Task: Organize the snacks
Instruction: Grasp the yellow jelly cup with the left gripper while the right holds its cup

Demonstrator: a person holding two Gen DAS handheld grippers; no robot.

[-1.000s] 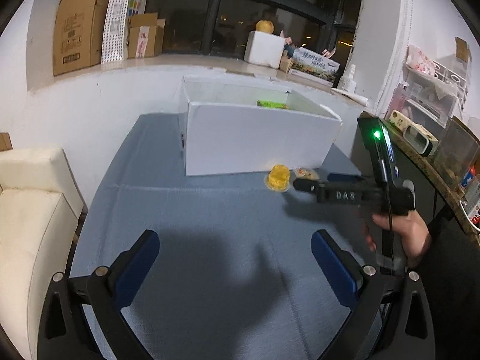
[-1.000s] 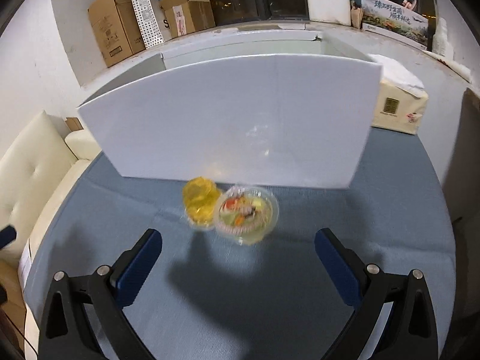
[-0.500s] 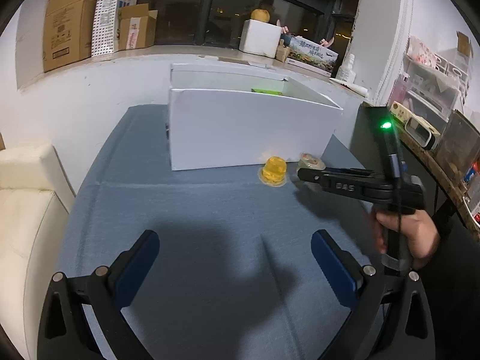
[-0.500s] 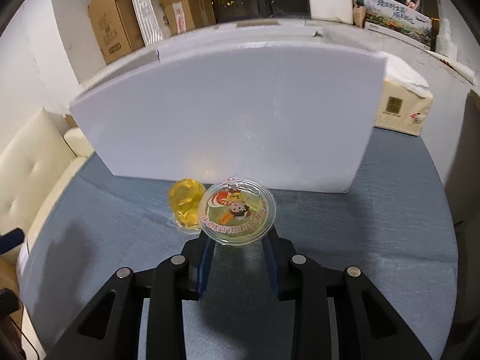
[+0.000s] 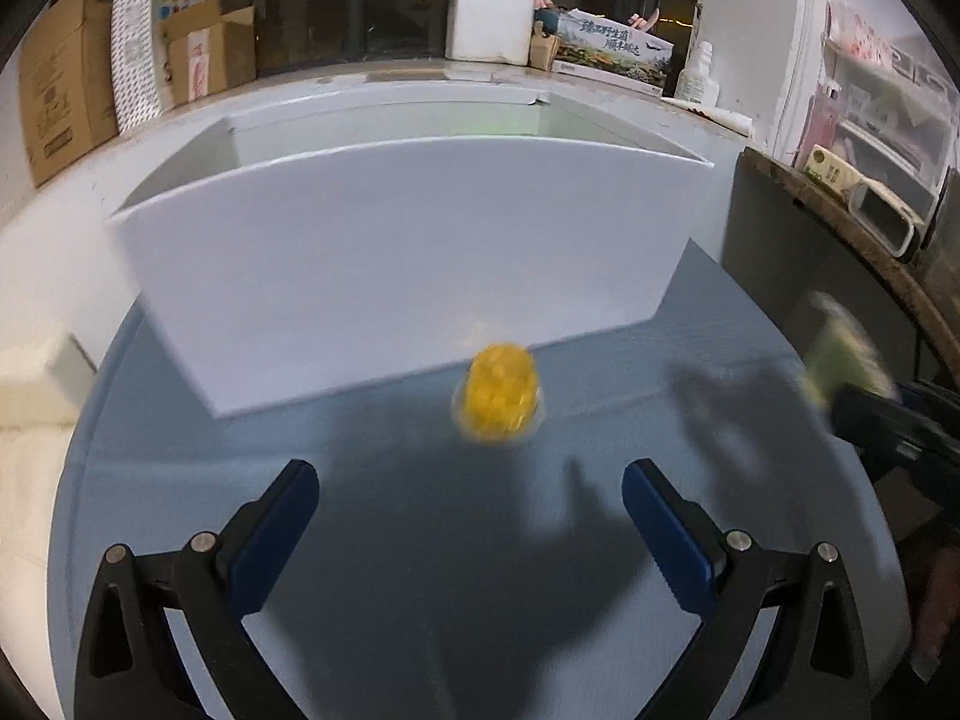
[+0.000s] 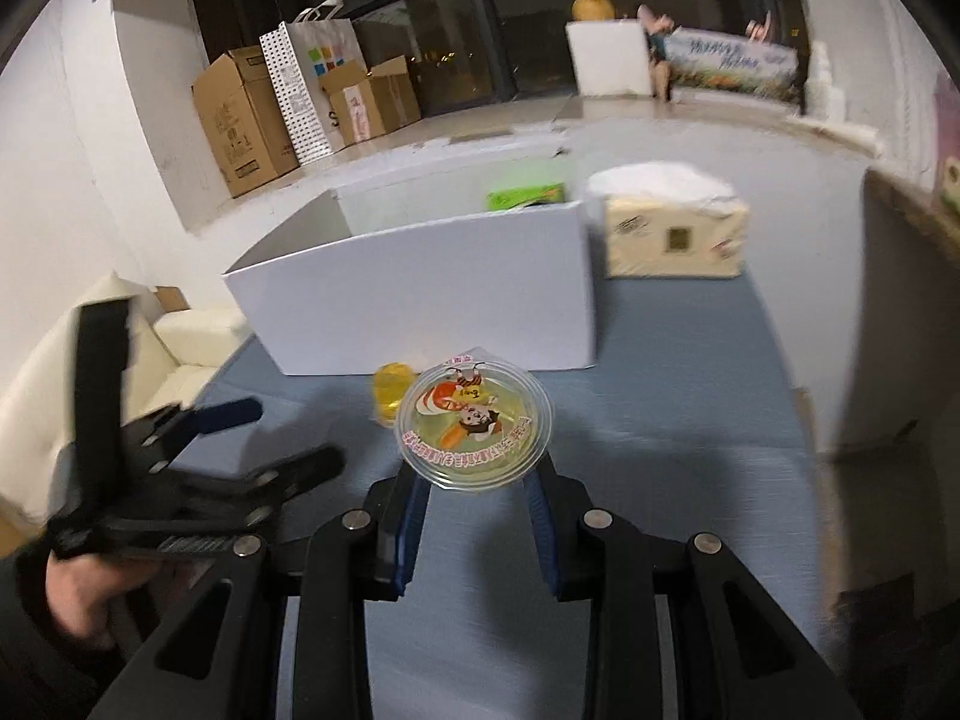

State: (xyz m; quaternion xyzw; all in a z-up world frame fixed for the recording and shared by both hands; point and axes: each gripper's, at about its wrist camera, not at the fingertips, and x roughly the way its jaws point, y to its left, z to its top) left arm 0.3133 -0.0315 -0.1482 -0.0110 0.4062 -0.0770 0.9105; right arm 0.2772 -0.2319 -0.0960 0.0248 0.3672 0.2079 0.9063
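A yellow jelly cup (image 5: pixel 499 399) sits on the blue tablecloth just in front of the white box (image 5: pixel 408 252); it also shows in the right wrist view (image 6: pixel 391 397). My left gripper (image 5: pixel 471 501) is open and empty, a short way in front of it. My right gripper (image 6: pixel 477 480) is shut on a clear jelly cup with a cartoon lid (image 6: pixel 476 425) and holds it lifted above the table. In the left wrist view that cup is a blur at the right edge (image 5: pixel 843 360). A green packet (image 6: pixel 527 196) lies inside the white box (image 6: pixel 420 300).
A tissue pack (image 6: pixel 675 234) stands right of the box. Cardboard boxes (image 6: pixel 246 120) and a paper bag (image 6: pixel 315 87) line the window ledge behind. A cream sofa (image 6: pixel 198 330) is at the left. A dark cabinet with shelves (image 5: pixel 840 228) stands at the right.
My right gripper shut on the cartoon-lid jelly cup and lifted it up and back from the box. My left gripper moved in close to the yellow jelly cup.
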